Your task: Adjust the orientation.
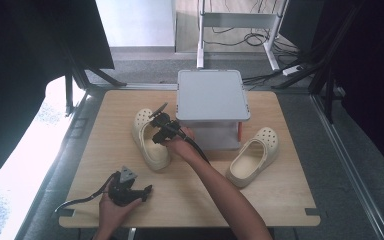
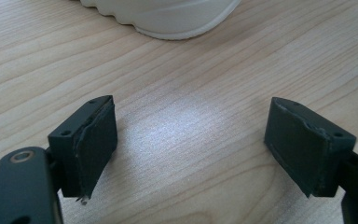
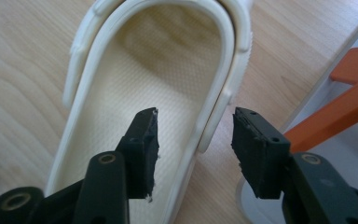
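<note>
Light wooden table (image 1: 190, 195) on a grey floor, dark curtains at both sides, cables and a white frame beyond the far edge. Left of centre on the table: cream clog (image 1: 150, 137), lying lengthwise, toe toward the far side, open heel toward the near edge. Astride its right side wall: right gripper (image 1: 161, 131), coming in from the right on an outstretched forearm. In the right gripper view, clog (image 3: 135, 93) seen from the heel end, one jaw down inside the footbed, the other outside over bare wood, the side wall and folded strap between them; pads parted and not pressing on the rim, nothing gripped. Just right of the clog: grey two-level stand (image 1: 212, 95) with an orange part (image 3: 340, 107) at its lower level. Further right, near the stand's front corner: second cream clog (image 1: 255, 155), angled. Near the front-left edge, well apart from the clog: left gripper (image 1: 130, 192), held low in the left hand, jaws spread wide over bare wood, nothing between them.
</note>
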`<action>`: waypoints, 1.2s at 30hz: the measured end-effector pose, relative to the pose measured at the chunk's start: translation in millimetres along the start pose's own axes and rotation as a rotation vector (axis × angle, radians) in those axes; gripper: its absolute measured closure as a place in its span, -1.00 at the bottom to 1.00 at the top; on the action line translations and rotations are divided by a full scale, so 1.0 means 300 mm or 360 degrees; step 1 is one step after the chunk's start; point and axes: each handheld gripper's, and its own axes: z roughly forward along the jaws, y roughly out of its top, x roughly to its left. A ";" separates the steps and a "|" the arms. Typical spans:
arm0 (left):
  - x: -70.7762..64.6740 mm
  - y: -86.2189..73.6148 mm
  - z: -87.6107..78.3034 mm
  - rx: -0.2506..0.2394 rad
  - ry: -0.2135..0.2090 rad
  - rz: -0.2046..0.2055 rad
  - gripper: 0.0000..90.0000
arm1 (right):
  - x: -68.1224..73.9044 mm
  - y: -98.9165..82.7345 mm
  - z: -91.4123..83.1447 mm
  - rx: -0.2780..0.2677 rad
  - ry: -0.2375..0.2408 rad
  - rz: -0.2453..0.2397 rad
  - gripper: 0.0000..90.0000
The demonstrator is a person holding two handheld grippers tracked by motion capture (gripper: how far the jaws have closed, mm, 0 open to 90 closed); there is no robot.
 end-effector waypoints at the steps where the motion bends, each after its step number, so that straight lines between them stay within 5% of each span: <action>1: 0.000 0.000 0.000 0.0000 0.0000 -0.0001 -0.61 | -0.001 0.001 0.003 -0.0001 0.0000 0.0003 0.18; 17: 0.001 0.000 -0.001 0.0001 -0.0006 0.0000 -0.61 | -0.024 0.025 0.053 0.0003 -0.0014 0.0067 0.46; 23: 0.001 -0.001 -0.001 0.0001 -0.0008 0.0000 -0.61 | -0.023 0.035 0.070 0.0001 -0.0055 0.0043 0.53; 36: 0.001 -0.001 0.000 -0.0002 -0.0007 -0.0002 -0.61 | -0.035 0.072 0.097 0.0075 -0.0024 0.0045 0.61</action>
